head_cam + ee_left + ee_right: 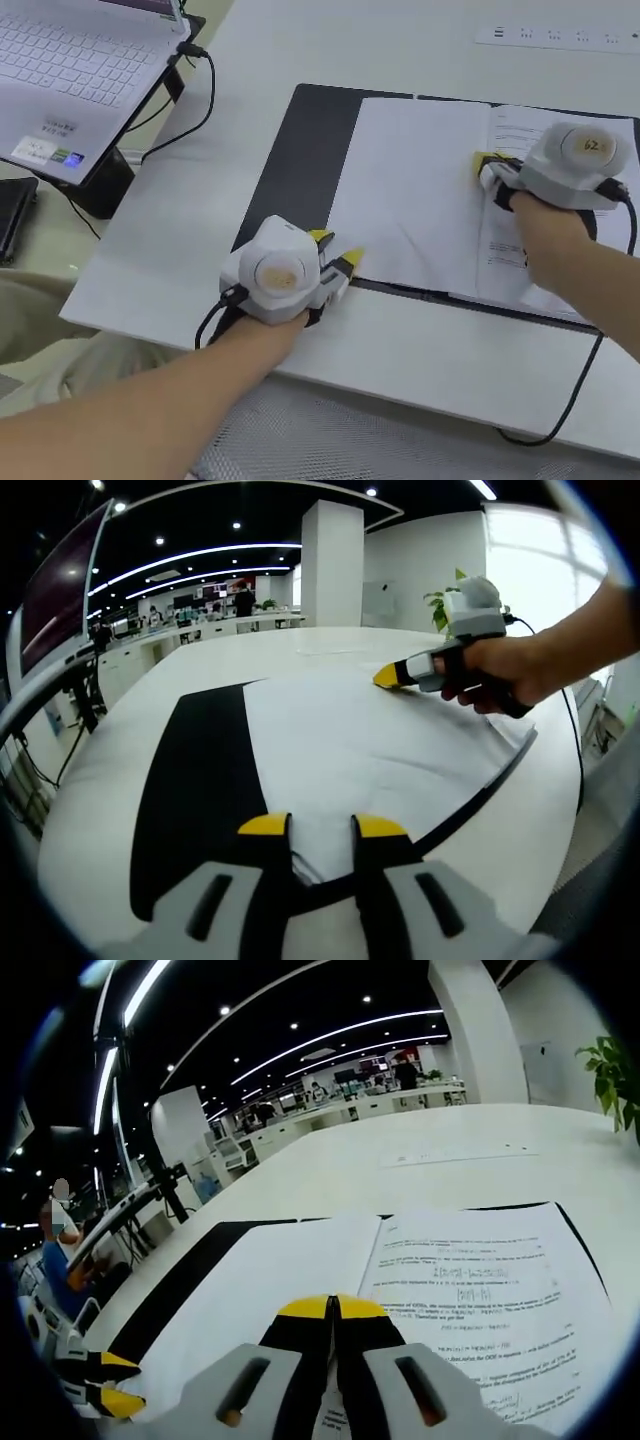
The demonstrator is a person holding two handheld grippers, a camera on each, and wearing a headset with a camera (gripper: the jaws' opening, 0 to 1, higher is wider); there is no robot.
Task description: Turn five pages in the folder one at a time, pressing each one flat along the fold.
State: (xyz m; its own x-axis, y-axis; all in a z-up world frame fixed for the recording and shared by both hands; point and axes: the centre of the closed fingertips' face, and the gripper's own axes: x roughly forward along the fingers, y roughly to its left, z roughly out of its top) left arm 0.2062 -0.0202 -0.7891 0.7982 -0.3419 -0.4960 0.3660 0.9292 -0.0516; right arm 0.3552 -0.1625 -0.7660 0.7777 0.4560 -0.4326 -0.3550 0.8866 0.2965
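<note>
A broad white table stood in a bright open-plan office with strip lights and a square white pillar. The open black folder lay flat on the table, a blank white page over its left half. A white laptop sat at the far left, trailing a black cable. The left gripper rested at the folder's near edge, fingers apart. The right gripper, fingers together, pressed at the fold, its hand covering part of the printed page.

Matt white paper pages – smooth black folder cover – glossy table
</note>
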